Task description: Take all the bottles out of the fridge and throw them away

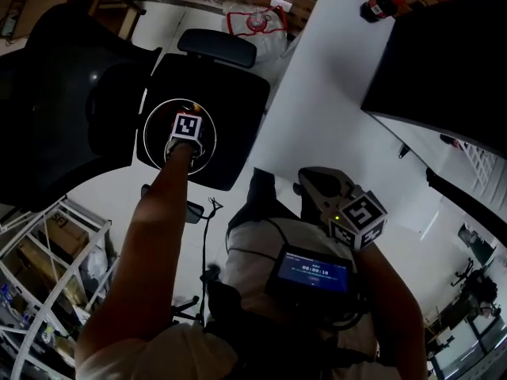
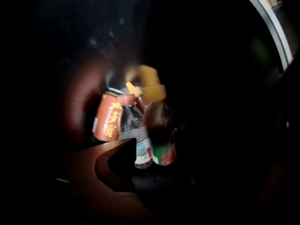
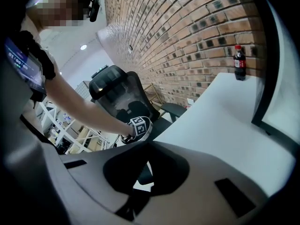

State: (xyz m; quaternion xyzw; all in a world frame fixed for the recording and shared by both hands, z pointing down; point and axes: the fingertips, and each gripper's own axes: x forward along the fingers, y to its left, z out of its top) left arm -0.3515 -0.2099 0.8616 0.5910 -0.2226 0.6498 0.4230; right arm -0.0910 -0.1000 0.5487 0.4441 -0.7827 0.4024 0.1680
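Left gripper view: left hand-held gripper (image 2: 154, 149) grasps brown bottle (image 2: 157, 121); orange bottle (image 2: 110, 121), clear bottle (image 2: 140, 149) binned beyond; right hand-held gripper (image 3: 146, 146) clenched, empty.

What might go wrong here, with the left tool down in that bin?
1. The bin is dark inside, so the left tool may catch the rim on its way out.
2. Bottles already lie piled at the bottom. Another one dropped on them might bounce or jam.
3. The right tool hangs close to the table edge and might bump it.
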